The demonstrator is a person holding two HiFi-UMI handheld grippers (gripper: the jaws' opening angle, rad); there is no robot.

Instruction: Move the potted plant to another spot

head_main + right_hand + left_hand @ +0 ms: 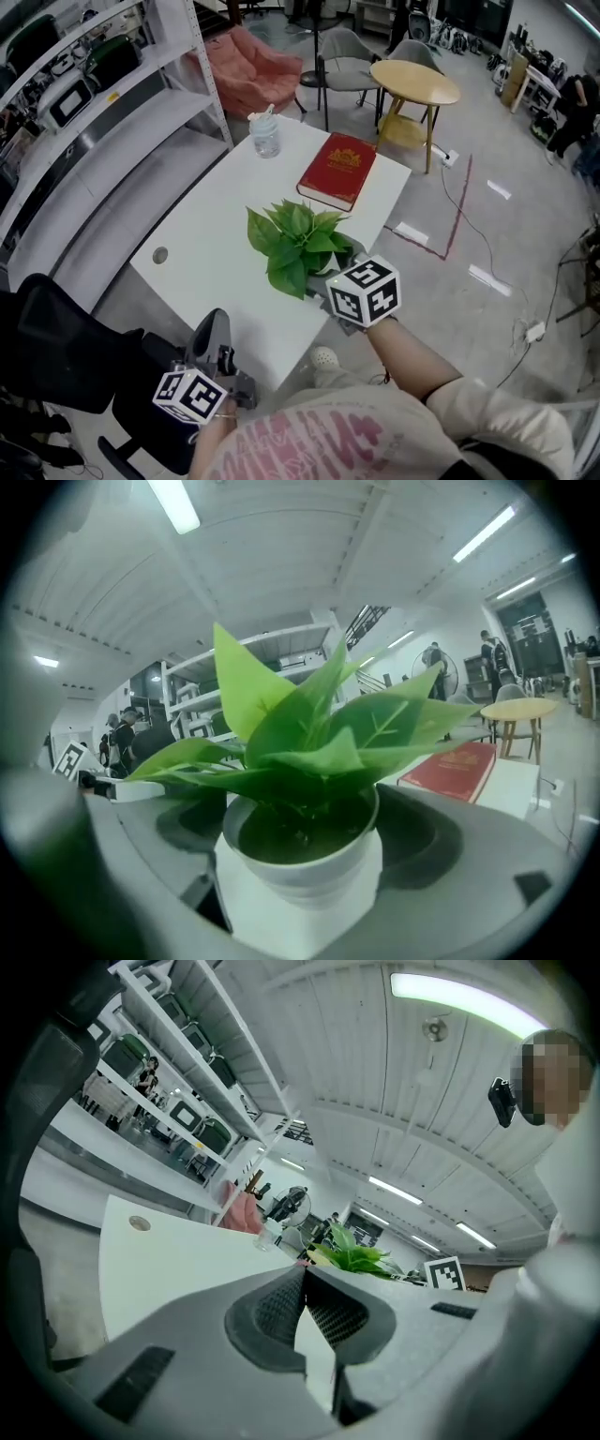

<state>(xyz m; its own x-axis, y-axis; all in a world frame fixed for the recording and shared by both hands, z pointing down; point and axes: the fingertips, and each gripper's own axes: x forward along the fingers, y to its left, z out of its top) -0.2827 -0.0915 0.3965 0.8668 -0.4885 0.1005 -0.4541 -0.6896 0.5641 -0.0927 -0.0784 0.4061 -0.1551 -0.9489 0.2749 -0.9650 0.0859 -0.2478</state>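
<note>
Green-leafed potted plant in a white round pot [298, 246] stands on the white rectangular table [216, 244], near the front edge toward its right side. The right gripper [300, 850] has its grey jaws around the pot, one pad pressed against each side of the rim, so it grips the pot. The pot's base rests on the table top. In the head view the right gripper's marker cube [366, 292] sits just right of the leaves, partly over them.

Red hardcover book with gold print [337, 169] lies flat behind the plant, apart from it. Clear plastic bottle [265, 136] stands at the far left corner of the table. Small grey round grommet [160, 254] is set in the table near its left edge.

The left gripper [305, 1288] is held off the table's near left corner, over a black office chair [56, 347], with its jaws pressed together and nothing between them.

White metal shelving [112, 122] runs along the left. A round wooden side table [414, 82] stands beyond the table's far end.
</note>
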